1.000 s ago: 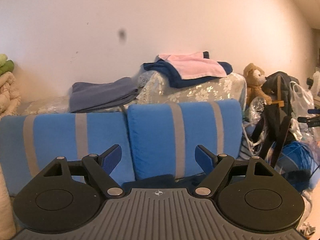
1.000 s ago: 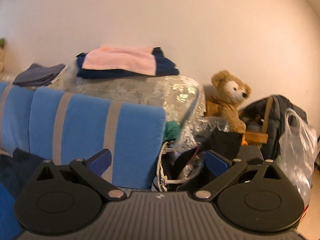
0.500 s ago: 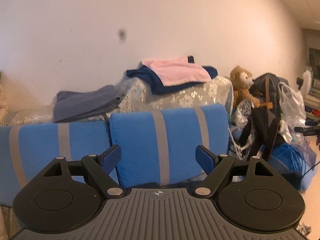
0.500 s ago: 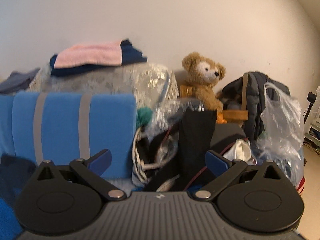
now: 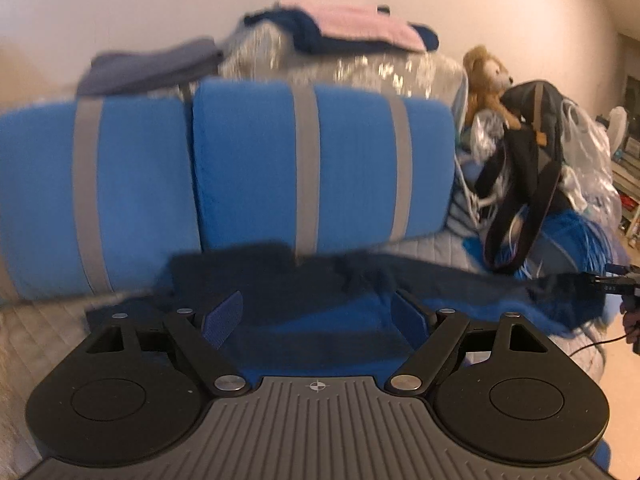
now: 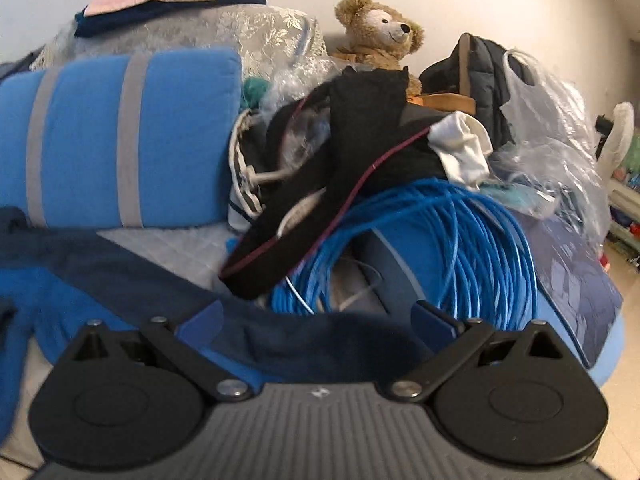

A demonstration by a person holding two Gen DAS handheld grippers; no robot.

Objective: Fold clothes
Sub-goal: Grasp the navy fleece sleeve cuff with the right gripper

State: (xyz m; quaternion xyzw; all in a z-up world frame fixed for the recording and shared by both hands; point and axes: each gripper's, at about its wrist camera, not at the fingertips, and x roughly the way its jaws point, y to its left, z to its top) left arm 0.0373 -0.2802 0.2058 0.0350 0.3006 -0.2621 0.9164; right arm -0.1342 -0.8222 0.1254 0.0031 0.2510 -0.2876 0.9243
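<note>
Blue and navy garment (image 5: 320, 292) lies spread on the grey quilted sofa seat (image 6: 168, 248), in front of the blue cushions with grey stripes (image 5: 248, 160). Left gripper (image 5: 318, 316) sits low over the garment's middle, jaws spread wide, nothing pinched; cloth is under and between the fingers, contact can't be told through the blur. Right gripper (image 6: 318, 320) also released, jaws wide, over the garment's dark navy edge (image 6: 332, 344) at the right end, nothing gripped. A navy strip of the garment runs diagonally from the left of the right wrist view toward that gripper. Just beyond the right gripper: coil of blue cable (image 6: 432, 240) with a black bag strap (image 6: 320, 216) draped across it. Behind the cushions, a silvery floral bundle (image 6: 256, 36) carries a folded pink and navy stack (image 5: 352, 30); a folded grey-blue item (image 5: 152, 66) rests beside it. Teddy bear (image 6: 380, 32) sits against the wall, next to a dark backpack (image 6: 480, 64). Clear plastic bag (image 6: 552, 120) on the right, contents unreadable.
</note>
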